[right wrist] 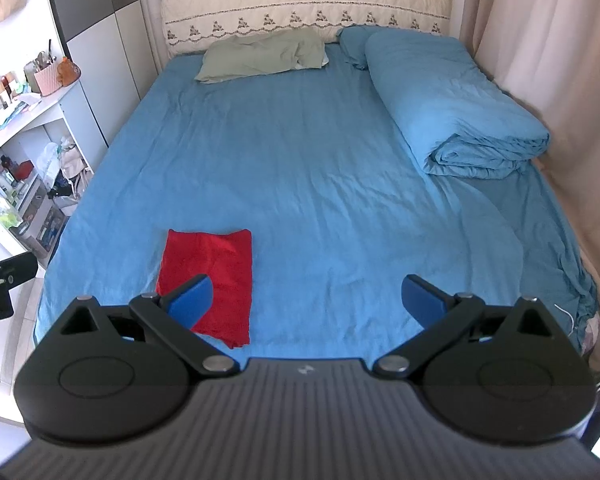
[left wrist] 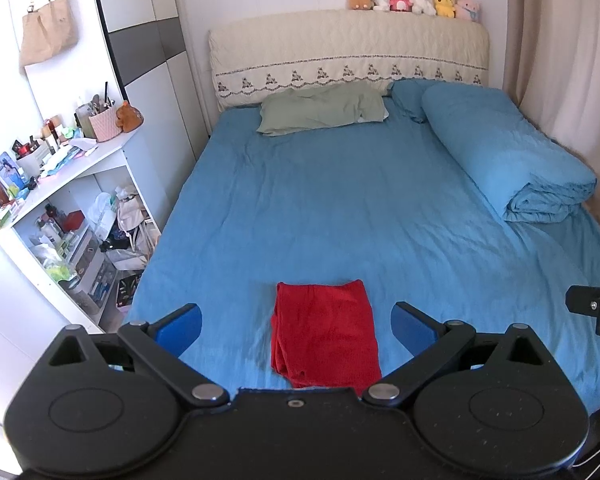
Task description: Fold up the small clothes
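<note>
Because the red garment point(left wrist: 325, 332) lies as a compact rectangle near the foot of the bed point(left wrist: 340, 200), both the left gripper point(left wrist: 297, 326) and right gripper point(right wrist: 307, 298) hover above it, spread wide and holding nothing.

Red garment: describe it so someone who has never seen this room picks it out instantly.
Start at the bed covered in a blue sheet, and look to its foot end, the end away from the cream headboard. The red garment lies flat there in a rough rectangle, alone on the sheet. It is the only red thing on the bed; the green pillow and rolled blue duvet sit by the headboard.
</note>
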`<action>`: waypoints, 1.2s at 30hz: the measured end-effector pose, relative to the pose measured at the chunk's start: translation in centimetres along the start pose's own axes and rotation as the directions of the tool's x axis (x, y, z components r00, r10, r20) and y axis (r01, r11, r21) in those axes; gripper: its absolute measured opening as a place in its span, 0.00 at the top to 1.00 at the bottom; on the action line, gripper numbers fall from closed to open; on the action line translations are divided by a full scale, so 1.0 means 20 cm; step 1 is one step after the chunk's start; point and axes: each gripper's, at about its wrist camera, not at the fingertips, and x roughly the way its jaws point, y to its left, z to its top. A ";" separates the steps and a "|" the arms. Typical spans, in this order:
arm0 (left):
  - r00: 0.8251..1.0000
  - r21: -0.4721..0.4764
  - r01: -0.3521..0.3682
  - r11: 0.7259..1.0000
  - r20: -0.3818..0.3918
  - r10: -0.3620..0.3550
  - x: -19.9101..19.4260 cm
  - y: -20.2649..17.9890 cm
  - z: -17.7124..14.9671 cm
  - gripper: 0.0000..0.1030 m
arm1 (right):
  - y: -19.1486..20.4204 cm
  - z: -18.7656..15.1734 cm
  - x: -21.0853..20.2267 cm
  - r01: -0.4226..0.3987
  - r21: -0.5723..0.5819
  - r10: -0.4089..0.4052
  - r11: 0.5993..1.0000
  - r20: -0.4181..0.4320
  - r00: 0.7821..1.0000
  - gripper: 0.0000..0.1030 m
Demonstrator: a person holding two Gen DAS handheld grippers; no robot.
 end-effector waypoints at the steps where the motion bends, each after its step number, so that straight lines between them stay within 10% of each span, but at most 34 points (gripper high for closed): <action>1: 1.000 0.000 0.000 1.000 -0.002 0.000 0.00 0.00 0.00 0.00 | 0.00 0.00 0.00 0.000 -0.001 0.000 1.000 -0.001 1.000 0.00; 36: 0.999 0.013 -0.004 1.000 -0.034 0.004 0.01 -0.05 -0.01 0.00 | -0.03 -0.03 0.01 0.006 0.005 -0.006 1.000 -0.009 1.000 0.00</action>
